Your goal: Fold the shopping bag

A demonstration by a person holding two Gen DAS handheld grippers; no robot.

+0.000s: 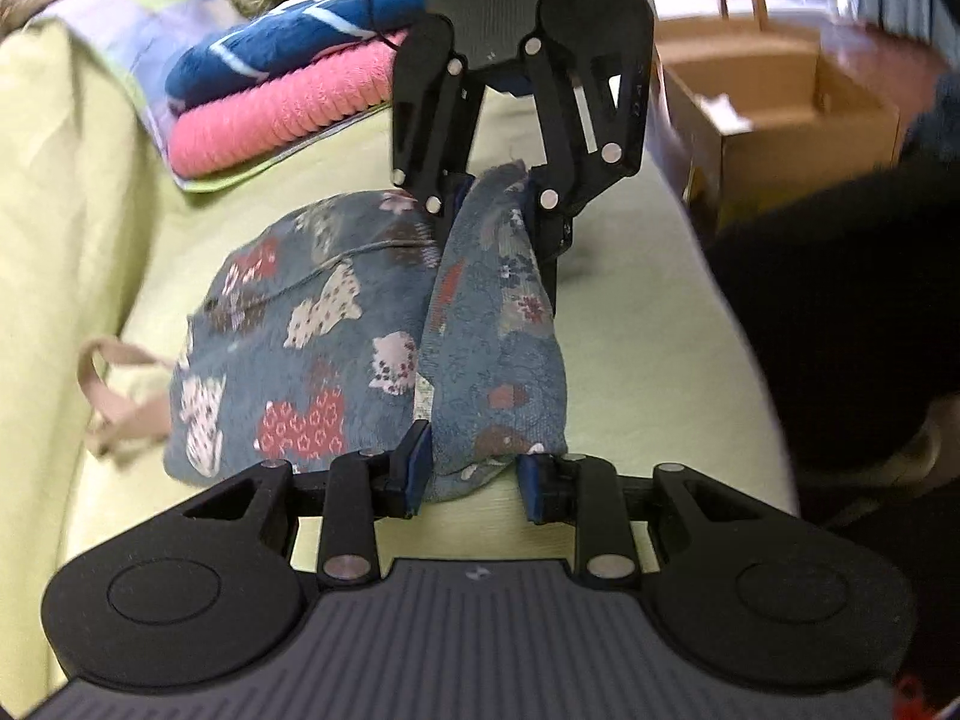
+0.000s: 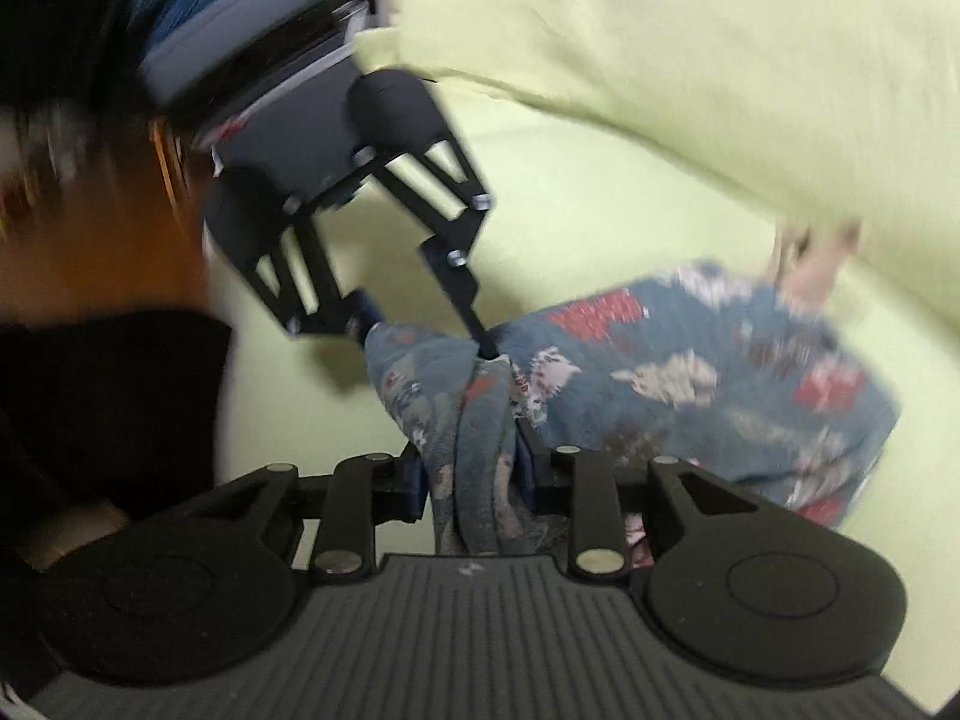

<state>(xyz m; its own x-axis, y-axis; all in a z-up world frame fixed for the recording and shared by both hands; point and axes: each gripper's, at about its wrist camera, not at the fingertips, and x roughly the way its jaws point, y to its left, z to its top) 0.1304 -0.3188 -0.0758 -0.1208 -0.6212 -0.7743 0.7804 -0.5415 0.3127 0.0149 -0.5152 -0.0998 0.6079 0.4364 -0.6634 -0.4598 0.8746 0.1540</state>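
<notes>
My left gripper [image 1: 474,477] pinches one end of a raised ridge of the shopping bag [image 1: 336,324], its blue pads pressed against the cloth from both sides. My right gripper [image 2: 474,474] grips the far end of that same ridge; in the left wrist view it comes in from above with the fabric bunched between its fingers, and in its own view a thick twisted fold of cloth runs straight down between its pads, so it too is clamped on the bag.

The bag is soft blue-grey cloth printed with pale cat shapes, red patterned patches and small flowers. The strip stretched between my two grippers stands up off the surface like a narrow tent, creased and folded over on itself, paler and more washed-out on that side. The rest of the bag lies slumped in a rounded heap beside the ridge, wrinkled rather than flat. A beige handle [image 1: 114,396] loops out from the heap's far side onto the cover.

All of this rests on a pale yellow-green sofa cover [image 1: 630,360], roughly mid-seat, nearer the front edge than the backrest. Toward the back corner of the seat sits a stack of folded towels [image 1: 282,96], blue over pink. Beyond the front edge, down on the floor, stands an open cardboard box [image 1: 780,114]. The right wrist view is blurred, so finer detail there is unclear.
</notes>
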